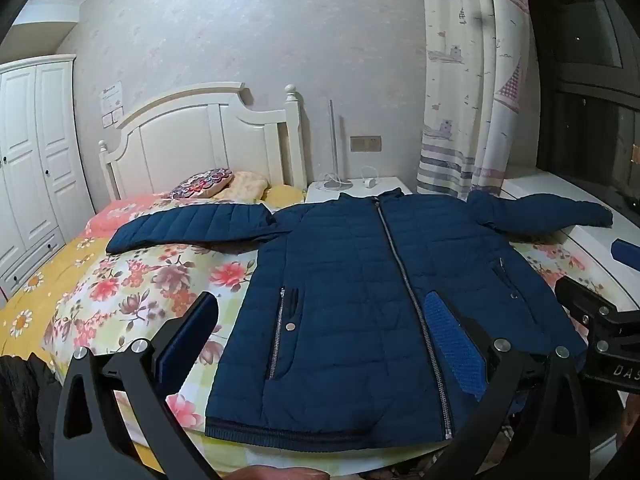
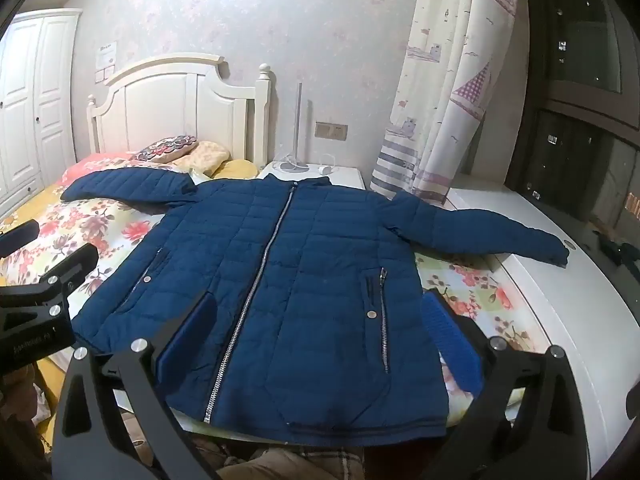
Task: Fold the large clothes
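A dark blue quilted jacket (image 1: 352, 300) lies flat and face up on the floral bed (image 1: 132, 280), zipped shut along its silver front zipper (image 1: 408, 288). Both sleeves spread outward from the body; the hem lies at the bed's near edge, the collar toward the headboard. Two zipped pockets flank the zipper.

My left gripper (image 1: 320, 334) has matte black angular arms with triangular cut-outs, silver round screws at the joints and blue textured pads (image 1: 454, 344). My right gripper (image 2: 320, 334) is built alike; its housing carries partial white lettering, unreadable.
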Action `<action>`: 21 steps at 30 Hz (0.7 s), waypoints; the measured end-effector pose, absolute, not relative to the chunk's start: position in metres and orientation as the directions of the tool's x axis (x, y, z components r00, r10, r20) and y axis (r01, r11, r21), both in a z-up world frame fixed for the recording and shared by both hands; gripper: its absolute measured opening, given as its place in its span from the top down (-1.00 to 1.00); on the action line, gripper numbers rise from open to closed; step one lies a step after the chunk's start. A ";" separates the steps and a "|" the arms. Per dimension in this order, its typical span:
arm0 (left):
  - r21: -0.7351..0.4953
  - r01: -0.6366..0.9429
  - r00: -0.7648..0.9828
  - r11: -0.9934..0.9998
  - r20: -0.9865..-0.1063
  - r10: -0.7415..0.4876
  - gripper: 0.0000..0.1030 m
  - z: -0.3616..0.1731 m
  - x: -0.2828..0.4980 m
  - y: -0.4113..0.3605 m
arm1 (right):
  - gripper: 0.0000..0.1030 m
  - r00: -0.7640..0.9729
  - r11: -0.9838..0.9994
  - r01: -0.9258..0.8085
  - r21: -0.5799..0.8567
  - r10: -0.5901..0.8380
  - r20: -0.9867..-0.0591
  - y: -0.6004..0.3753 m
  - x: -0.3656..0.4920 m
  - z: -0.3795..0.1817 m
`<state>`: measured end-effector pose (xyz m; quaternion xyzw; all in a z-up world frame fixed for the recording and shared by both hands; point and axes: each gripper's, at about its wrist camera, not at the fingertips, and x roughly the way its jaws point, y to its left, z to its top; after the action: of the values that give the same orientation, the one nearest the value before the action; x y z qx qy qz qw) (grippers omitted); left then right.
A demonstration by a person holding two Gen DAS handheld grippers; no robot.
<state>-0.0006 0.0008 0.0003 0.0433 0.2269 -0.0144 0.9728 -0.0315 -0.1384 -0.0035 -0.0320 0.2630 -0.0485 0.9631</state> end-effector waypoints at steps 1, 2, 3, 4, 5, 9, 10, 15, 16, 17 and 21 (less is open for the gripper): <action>0.078 0.048 0.896 0.996 -0.444 -0.009 -0.91 0.000 -0.001 0.001 | -0.96 0.858 0.993 0.077 -0.091 -0.112 -0.502 -0.138 -0.032 -0.003; 0.078 0.051 0.895 0.996 -0.446 -0.011 -0.91 0.000 -0.001 0.001 | -0.96 0.858 0.993 0.077 -0.091 -0.113 -0.502 -0.138 -0.031 -0.003; 0.079 0.052 0.894 0.996 -0.448 -0.011 -0.91 -0.001 -0.001 0.001 | -0.96 0.857 0.993 0.079 -0.089 -0.113 -0.502 -0.138 -0.031 -0.003; 0.080 0.053 0.893 0.995 -0.449 -0.011 -0.91 -0.001 -0.001 0.001 | -0.96 0.857 0.993 0.080 -0.087 -0.114 -0.503 -0.138 -0.031 -0.003; 0.082 0.053 0.893 0.995 -0.450 -0.011 -0.91 -0.001 -0.001 0.004 | -0.96 0.858 0.993 0.078 -0.092 -0.114 -0.501 -0.137 -0.031 -0.003; 0.074 0.045 0.894 0.996 -0.448 -0.007 -0.91 -0.001 -0.002 0.006 | -0.96 0.858 0.993 0.082 -0.088 -0.115 -0.500 -0.139 -0.031 -0.003; 0.073 0.044 0.894 0.996 -0.449 -0.006 -0.91 0.000 -0.003 0.006 | -0.96 0.858 0.993 0.076 -0.093 -0.113 -0.501 -0.139 -0.031 -0.003; 0.072 0.036 0.891 0.997 -0.453 0.000 -0.91 -0.002 -0.002 0.005 | -0.96 0.857 0.993 0.079 -0.090 -0.113 -0.502 -0.137 -0.035 -0.003; 0.074 0.036 0.892 0.997 -0.453 0.001 -0.91 -0.002 -0.002 0.005 | -0.96 0.857 0.993 0.078 -0.092 -0.113 -0.502 -0.136 -0.032 -0.003; 0.074 0.036 0.892 0.997 -0.452 0.002 -0.91 -0.002 -0.002 0.005 | -0.96 0.858 0.993 0.079 -0.090 -0.114 -0.500 -0.131 -0.033 -0.002; 0.074 0.037 0.891 0.997 -0.453 0.001 -0.91 -0.001 -0.002 0.005 | -0.96 0.857 0.993 0.077 -0.091 -0.113 -0.503 -0.137 -0.031 -0.002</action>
<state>-0.0016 0.0047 -0.0013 0.0401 0.2328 -0.0092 0.9717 -0.0315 -0.1369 -0.0024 -0.0339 0.2629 -0.0493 0.9630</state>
